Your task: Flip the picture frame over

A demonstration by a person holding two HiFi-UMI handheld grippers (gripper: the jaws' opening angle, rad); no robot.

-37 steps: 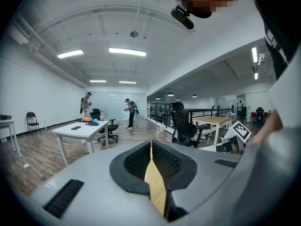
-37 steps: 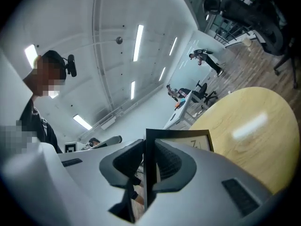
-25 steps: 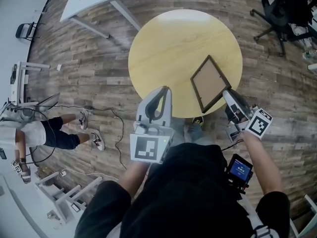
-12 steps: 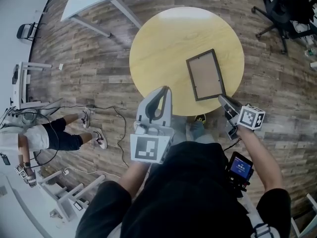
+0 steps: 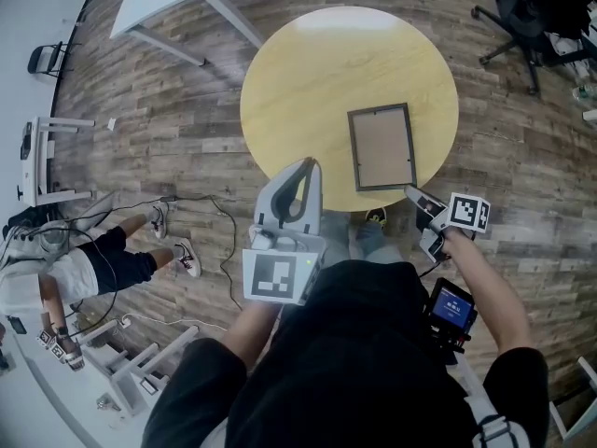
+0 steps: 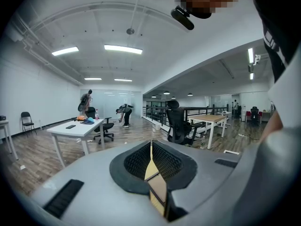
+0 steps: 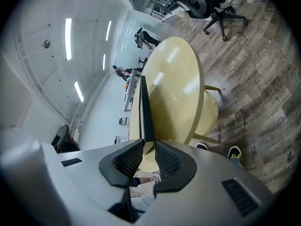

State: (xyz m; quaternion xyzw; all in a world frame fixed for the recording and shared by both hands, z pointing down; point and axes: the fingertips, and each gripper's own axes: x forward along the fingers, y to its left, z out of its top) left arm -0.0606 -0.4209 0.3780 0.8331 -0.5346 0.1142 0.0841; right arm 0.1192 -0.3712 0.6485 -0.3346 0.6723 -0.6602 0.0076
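**A:** What has been changed in the last second?

**B:** The picture frame (image 5: 381,147) had been held up at a tilt by one corner. It has been swung round and lowered onto the tabletop (image 5: 317,82). It is now laid flat just ahead of the right tongs (image 5: 416,197), and off to the right of the left tongs (image 5: 306,168).

**A:** Has it been released?

**B:** Not fully, it seems. The right tongs' jaws have just been eased slightly wider. The frame's near corner is still seen between them, apparently touched by the pads on both sides. The left tongs are kept narrow, pads together, with nothing held.

**A:** What is meant for the task?

**B:** A brown side is turned upward, but which face that is cannot be told. If the flip is judged done, only the letting-go is left.
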